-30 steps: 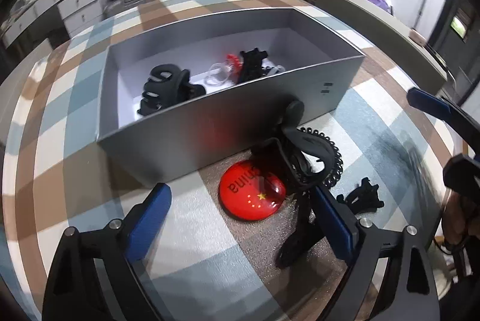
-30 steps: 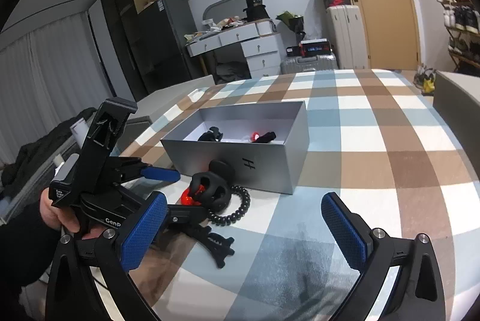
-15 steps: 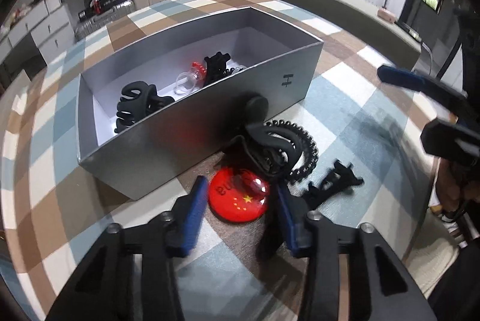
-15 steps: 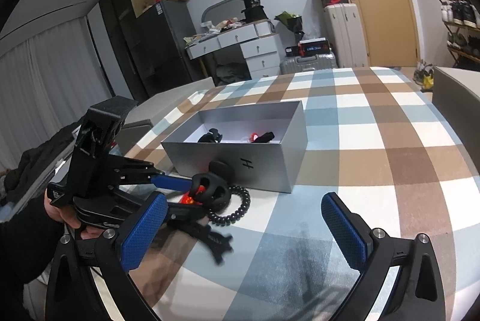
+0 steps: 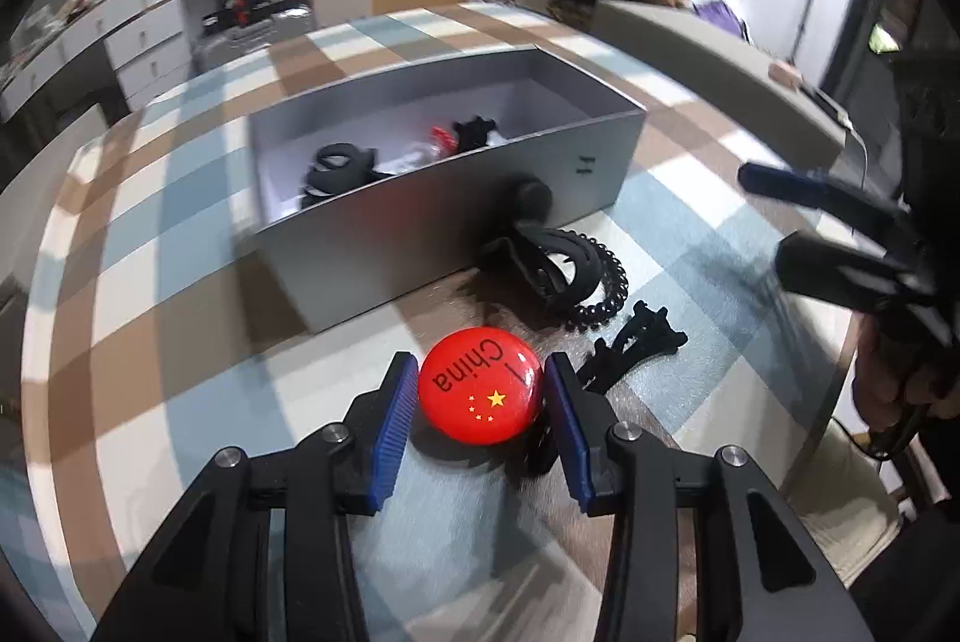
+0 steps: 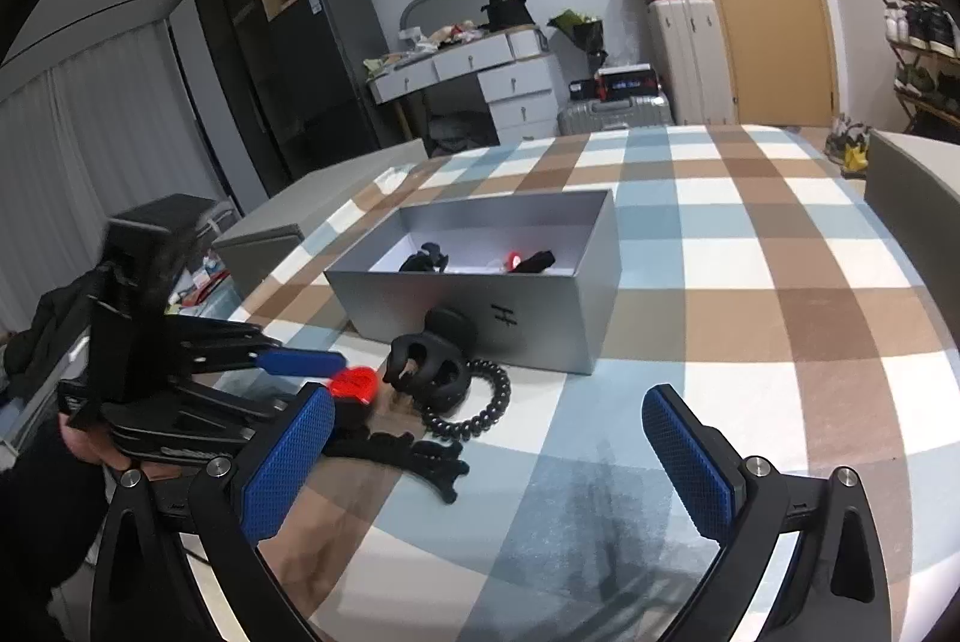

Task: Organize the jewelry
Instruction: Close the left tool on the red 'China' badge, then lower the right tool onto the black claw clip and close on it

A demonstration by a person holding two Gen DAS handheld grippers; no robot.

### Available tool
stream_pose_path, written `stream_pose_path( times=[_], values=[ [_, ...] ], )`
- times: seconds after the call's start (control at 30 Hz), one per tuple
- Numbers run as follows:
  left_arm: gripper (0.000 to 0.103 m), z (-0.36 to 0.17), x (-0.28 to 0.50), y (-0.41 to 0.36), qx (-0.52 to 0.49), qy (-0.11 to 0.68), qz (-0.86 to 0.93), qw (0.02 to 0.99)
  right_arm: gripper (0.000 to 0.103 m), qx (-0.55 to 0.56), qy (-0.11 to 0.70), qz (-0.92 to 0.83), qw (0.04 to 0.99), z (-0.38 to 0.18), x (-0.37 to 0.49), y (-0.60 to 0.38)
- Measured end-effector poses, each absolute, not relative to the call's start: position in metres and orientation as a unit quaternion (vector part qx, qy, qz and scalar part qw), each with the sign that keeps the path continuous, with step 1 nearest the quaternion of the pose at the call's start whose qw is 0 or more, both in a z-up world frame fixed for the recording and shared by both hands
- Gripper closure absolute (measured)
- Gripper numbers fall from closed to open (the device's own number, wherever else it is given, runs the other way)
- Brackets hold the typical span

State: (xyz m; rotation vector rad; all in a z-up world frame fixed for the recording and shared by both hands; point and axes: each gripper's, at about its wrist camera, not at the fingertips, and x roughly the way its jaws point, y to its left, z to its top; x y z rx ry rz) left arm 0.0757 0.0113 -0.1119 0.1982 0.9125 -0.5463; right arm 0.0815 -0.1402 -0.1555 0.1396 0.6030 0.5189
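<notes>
**Red badge caught between the left jaws, in front of the grey box**

The red badge (image 5: 481,385) is showing a glossy domed face with "China" printed in black and small yellow stars beneath; it is round, and it is sitting between the two blue pads of the left gripper (image 5: 481,393), which is pressing on its edges from either side; the jaws have just been closing, and they are now standing partly closed with the badge gripped between them; the badge is lying just in front of the grey box (image 5: 420,222), nearer the camera, and seems slightly lifted above the checked tablecloth (image 5: 150,246), though how far I cannot tell.

The grey box is standing open on the tablecloth, its inside white; a black claw clip (image 5: 339,168) is lying toward its left end, and a small red piece (image 5: 443,139) and another black clip (image 5: 475,131) are lying toward its middle; a clear item beside them is too blurred to name; outside, against the front wall of the box, a large black claw clip (image 5: 552,264) is resting on a black coil hair tie (image 5: 606,291); a flat black clip (image 5: 636,342) is lying further out from the box.

The left gripper is pointing steeply down toward the cloth in front of the box; the right gripper (image 6: 486,456) is hanging to the right of the box front, its jaws spread wide with nothing between them; a hand (image 5: 888,390) is wrapping its handle.
</notes>
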Motion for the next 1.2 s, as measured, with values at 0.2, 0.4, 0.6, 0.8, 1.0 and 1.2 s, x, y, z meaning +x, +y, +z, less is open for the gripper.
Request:
stream_pose_path(
  times=[0.2,0.4,0.6,0.8,1.0,1.2],
  values=[
    [0.066,-0.103,0.061,0.032,0.057,0.41,-0.229,0.881,0.0,0.07,0.318,0.257,0.91,-0.158,0.09,-0.13],
    [0.066,-0.097,0.049,0.054,0.012,0.387,-0.202,0.899,0.0,0.083,0.35,0.273,0.892,-0.164,0.104,-0.118],
    [0.066,-0.102,0.043,0.071,-0.033,0.389,-0.197,0.899,0.0,0.1,0.376,0.294,0.873,-0.17,0.126,-0.098],
    [0.066,-0.102,0.039,0.08,-0.043,0.387,-0.196,0.9,0.014,0.1,0.397,0.291,0.865,-0.174,0.142,-0.081],
    [0.066,-0.104,0.036,0.083,-0.049,0.384,-0.199,0.9,0.033,0.062,0.402,0.275,0.871,-0.175,0.141,-0.068],
    [0.066,-0.103,0.034,0.084,-0.051,0.383,-0.203,0.9,0.057,0.042,0.402,0.266,0.875,-0.175,0.137,-0.066]
  ],
)
